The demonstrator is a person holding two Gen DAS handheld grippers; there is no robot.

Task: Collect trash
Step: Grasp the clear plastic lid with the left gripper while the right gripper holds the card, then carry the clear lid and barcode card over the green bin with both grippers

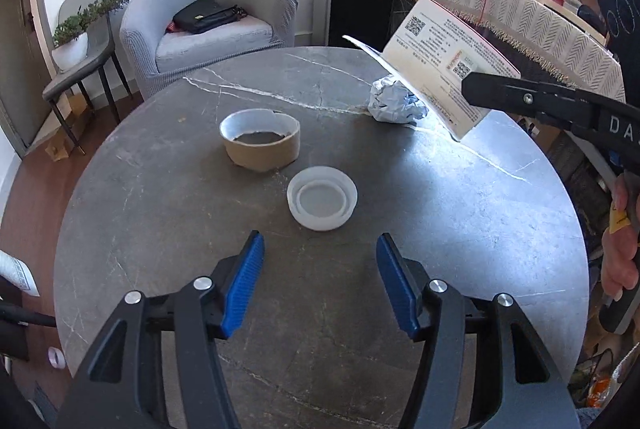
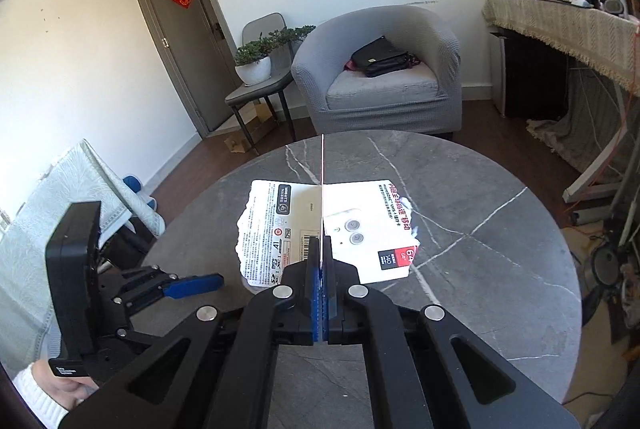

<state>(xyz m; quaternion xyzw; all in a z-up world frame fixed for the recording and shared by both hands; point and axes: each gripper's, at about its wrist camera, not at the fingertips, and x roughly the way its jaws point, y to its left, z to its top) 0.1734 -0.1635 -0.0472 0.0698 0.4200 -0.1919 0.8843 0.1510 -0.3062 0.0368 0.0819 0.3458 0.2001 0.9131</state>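
Trash card [image 2: 320,229] is pinched tight in the right tongs [image 2: 321,269] above the bench [image 1: 460,213]; left tongs [image 1: 320,249] are held wide open, empty, near the lid [image 1: 322,198].

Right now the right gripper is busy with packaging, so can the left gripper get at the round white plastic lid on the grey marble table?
Probably yes: the left gripper is open, and the white plastic lid lies just ahead, nothing between.
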